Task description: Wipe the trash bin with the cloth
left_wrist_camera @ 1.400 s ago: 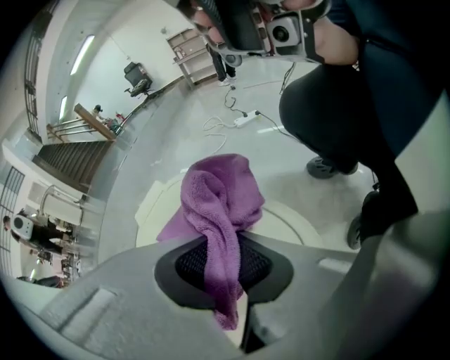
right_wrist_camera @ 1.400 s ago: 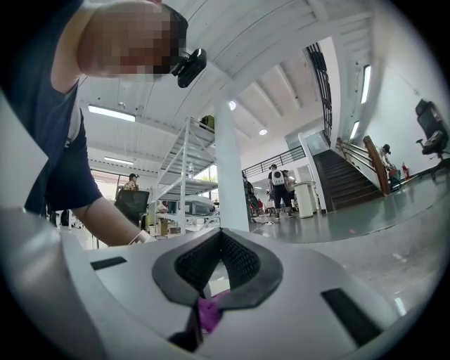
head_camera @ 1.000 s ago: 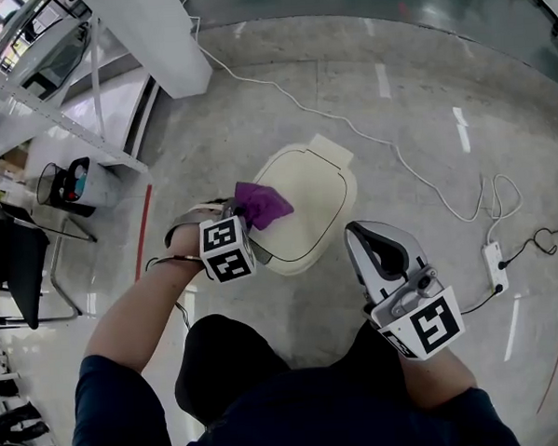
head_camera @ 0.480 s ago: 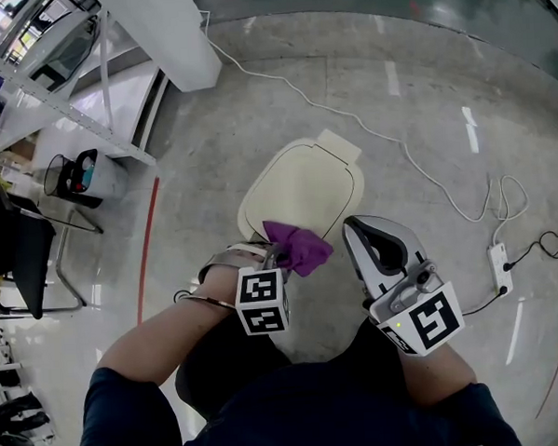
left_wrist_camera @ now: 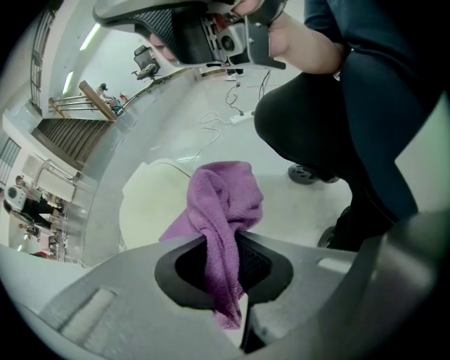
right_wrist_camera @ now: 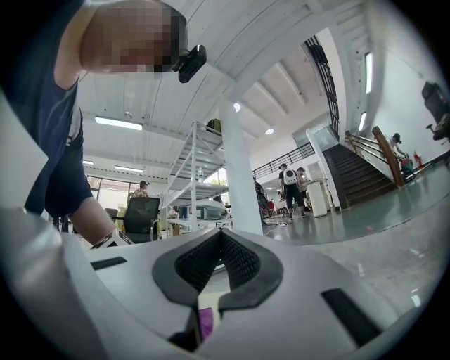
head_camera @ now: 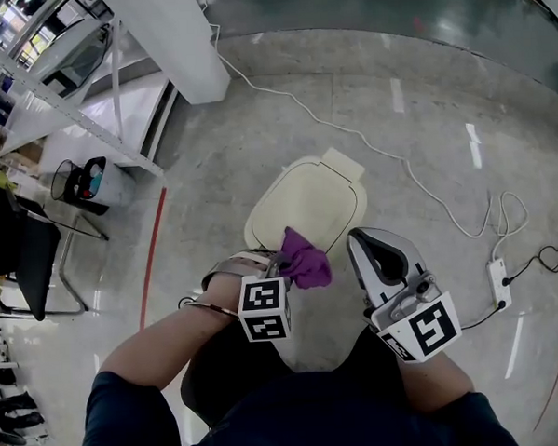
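Note:
The cream trash bin (head_camera: 308, 205) stands on the floor in front of me, and I see its closed lid from above. My left gripper (head_camera: 286, 261) is shut on the purple cloth (head_camera: 304, 258) at the bin's near edge. In the left gripper view the cloth (left_wrist_camera: 226, 204) hangs bunched between the jaws, with the bin's lid (left_wrist_camera: 149, 205) beyond it. My right gripper (head_camera: 369, 235) hovers just right of the cloth, near the bin's near-right corner, shut with nothing in it. In the right gripper view the right gripper (right_wrist_camera: 219, 242) points level, away from the bin.
A white cable (head_camera: 387, 154) runs across the floor behind the bin to a power strip (head_camera: 498, 282) at the right. A white pillar (head_camera: 178, 38) and a metal rack (head_camera: 58, 98) stand far left, with a wire basket (head_camera: 79, 181) and a black chair (head_camera: 20, 261) below them.
My left gripper has carried the cloth from the lid's left side down to the bin's near edge, closer to me. The right gripper has stayed about where it was.

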`<move>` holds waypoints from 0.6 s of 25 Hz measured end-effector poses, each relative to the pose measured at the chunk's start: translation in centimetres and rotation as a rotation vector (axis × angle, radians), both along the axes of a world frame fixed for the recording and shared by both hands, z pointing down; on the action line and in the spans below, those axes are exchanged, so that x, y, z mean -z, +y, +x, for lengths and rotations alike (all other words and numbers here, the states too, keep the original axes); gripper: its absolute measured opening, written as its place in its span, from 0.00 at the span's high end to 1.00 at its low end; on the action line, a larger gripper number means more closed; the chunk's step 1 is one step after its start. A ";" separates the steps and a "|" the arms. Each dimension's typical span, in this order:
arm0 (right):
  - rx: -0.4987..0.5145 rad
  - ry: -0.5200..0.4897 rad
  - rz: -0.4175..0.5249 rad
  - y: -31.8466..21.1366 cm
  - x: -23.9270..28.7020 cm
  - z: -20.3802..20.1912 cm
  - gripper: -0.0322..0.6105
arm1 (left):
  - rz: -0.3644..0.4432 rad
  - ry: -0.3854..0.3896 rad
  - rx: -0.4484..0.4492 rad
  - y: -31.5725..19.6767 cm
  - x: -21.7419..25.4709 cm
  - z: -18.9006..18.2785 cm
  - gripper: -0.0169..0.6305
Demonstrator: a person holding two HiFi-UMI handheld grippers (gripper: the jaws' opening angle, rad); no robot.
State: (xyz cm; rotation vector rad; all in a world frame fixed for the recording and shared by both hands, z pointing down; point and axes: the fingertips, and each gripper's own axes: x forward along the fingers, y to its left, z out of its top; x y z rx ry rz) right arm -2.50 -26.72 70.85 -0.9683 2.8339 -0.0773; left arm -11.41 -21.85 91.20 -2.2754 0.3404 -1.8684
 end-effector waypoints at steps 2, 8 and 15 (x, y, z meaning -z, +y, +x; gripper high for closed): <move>-0.002 0.007 -0.004 0.0 0.6 -0.3 0.93 | 0.017 0.001 0.007 -0.7 1.1 -0.4 0.89; -0.015 0.062 -0.034 -0.3 4.2 -0.2 0.93 | 0.082 0.026 0.007 -2.6 6.4 -0.9 0.89; -0.017 0.127 -0.094 0.7 11.1 -1.2 0.93 | 0.066 0.126 0.048 -2.9 15.2 0.3 0.89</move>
